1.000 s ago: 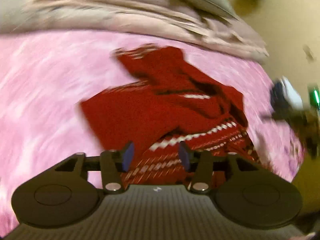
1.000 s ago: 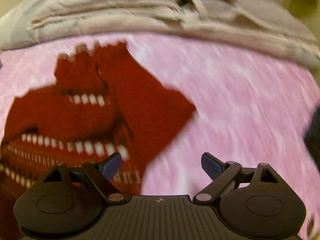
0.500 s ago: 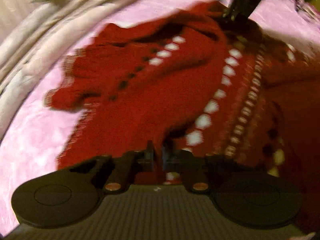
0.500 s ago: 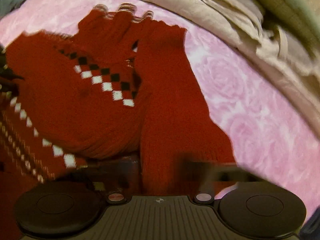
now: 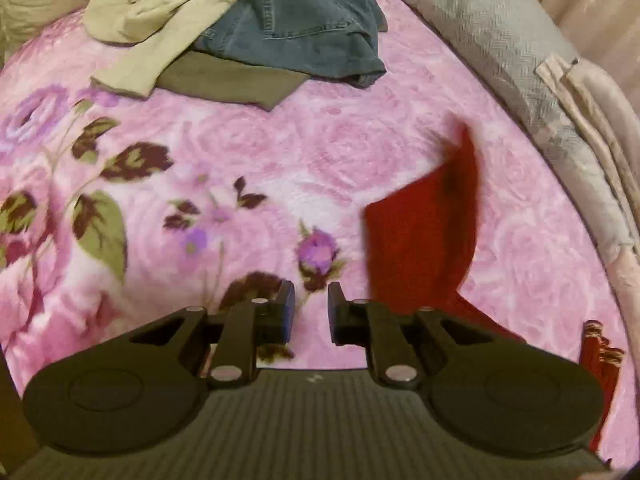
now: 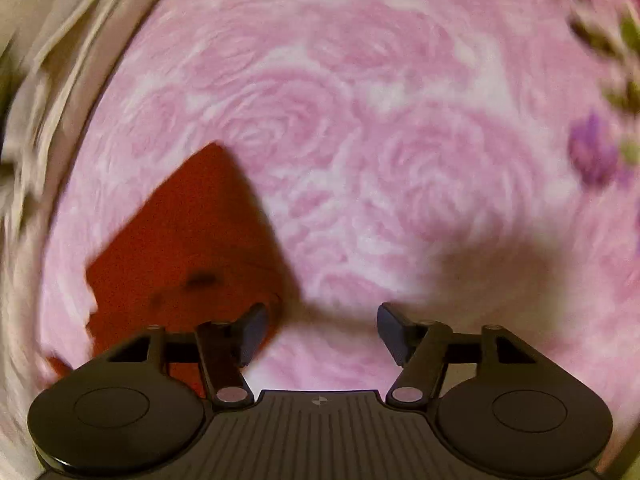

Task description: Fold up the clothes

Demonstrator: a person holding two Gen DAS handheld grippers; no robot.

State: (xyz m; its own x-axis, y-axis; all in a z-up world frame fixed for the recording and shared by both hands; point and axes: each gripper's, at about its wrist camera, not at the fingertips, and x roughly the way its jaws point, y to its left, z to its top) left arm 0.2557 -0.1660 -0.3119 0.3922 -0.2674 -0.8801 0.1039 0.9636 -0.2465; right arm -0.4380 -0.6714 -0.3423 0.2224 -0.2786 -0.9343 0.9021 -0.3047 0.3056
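Garment: red knit sweater [image 5: 420,240], lying on pink floral bed cover [image 5: 280,152], right of left tongs [image 5: 311,314], lower left of right tongs [image 6: 318,334]
Left tongs: narrow gap, empty
Right tongs: spread wide, empty, over bare cover
Handling (judged): soft, limp, moderately heavy knit; will sag and stretch, not slippery
Grip (judged): pinch hem corners or shoulder seams, both layers
Nearby: jeans [image 5: 304,20], beige garment [image 5: 156,8], well apart
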